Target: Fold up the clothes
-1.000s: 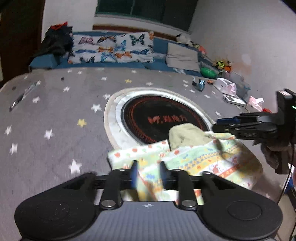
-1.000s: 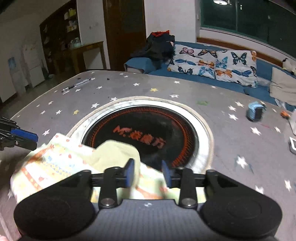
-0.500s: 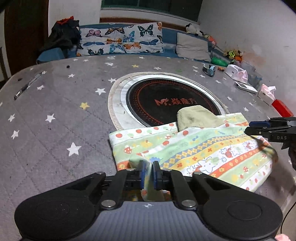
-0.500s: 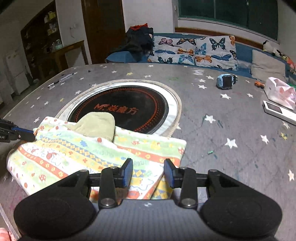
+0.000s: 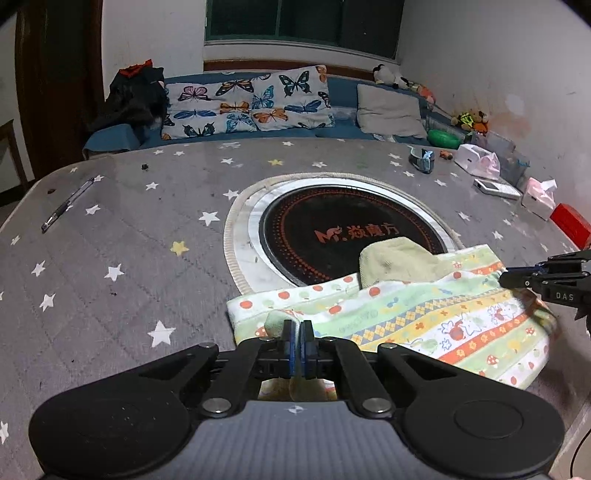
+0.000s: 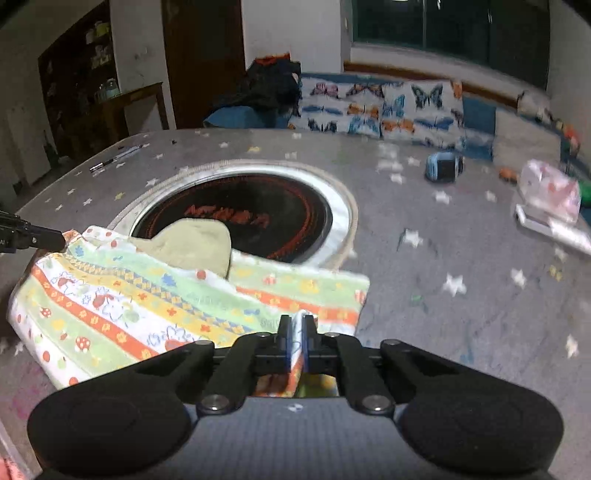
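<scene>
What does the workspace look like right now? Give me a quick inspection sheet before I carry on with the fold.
Surface: grey star-print table cover with a round black cooktop set in the middle.
Job's things: patterned garment lying at the near edge, its plain green part reaching onto the cooktop.
Clutter: pen, blue watch, tissue packs, white remote, red box.
Grippers: left gripper shut on the garment's near corner; right gripper shut on the opposite near corner.
Cables: thin black one at the lower right of the left view.
Surroundings: blue sofa with butterfly cushions, dark clothes pile, dark window.
</scene>
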Available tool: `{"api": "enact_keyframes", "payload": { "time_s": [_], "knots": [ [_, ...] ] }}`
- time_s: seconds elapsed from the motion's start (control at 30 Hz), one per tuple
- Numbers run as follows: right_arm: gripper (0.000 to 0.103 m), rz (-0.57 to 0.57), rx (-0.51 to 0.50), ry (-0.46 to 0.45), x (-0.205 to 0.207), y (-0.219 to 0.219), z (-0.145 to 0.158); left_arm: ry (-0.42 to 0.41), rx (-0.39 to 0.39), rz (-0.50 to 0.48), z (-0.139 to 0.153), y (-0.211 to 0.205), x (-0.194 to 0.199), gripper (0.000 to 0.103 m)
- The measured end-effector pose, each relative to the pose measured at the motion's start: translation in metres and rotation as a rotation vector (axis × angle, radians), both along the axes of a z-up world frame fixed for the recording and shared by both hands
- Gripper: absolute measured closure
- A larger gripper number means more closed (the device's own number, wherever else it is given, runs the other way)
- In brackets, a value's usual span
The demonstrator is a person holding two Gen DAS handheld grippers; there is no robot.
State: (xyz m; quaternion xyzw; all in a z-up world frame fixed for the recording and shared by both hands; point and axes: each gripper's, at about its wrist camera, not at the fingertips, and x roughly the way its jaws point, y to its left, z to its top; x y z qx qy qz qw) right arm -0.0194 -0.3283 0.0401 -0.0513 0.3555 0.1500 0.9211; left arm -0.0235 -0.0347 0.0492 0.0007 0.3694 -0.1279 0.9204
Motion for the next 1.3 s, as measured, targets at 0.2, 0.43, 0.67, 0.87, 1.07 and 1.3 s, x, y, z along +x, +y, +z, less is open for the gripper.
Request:
{"api": "enact_keyframes", "payload": {
  "time_s": [0.2,0.43,0.67,0.87,1.07,1.3],
  "knots": [
    [0.099,-0.004,-0.027,-0.171,0.002,0.012,0.029,-0.089,-0.017,0.047,0.015,0.006,0.002,0.101],
    [0.099,-0.068,-0.019,-0.092,0.032,0.017,-0.007,-0.04,0.024,0.096,-0.013,0.0,0.025,0.101],
    [0.097,-0.057,-0.048,-0.05,0.044,0.019,-0.006,-0.016,0.051,0.125,-0.025,0.006,0.035,0.101],
    [0.092,0.014,0.035,-0.072,0.048,0.033,0.018,-0.006,0.025,0.137,-0.025,0.011,0.036,0.099],
    [0.088,0.1,0.105,0.028,0.086,0.059,0.014,-0.043,0.002,0.048,-0.009,0.002,0.032,0.097],
    [0.083,0.11,0.135,0.131,0.114,0.064,-0.011,-0.038,0.012,-0.074,-0.006,-0.022,0.035,0.091]
  ]
}}
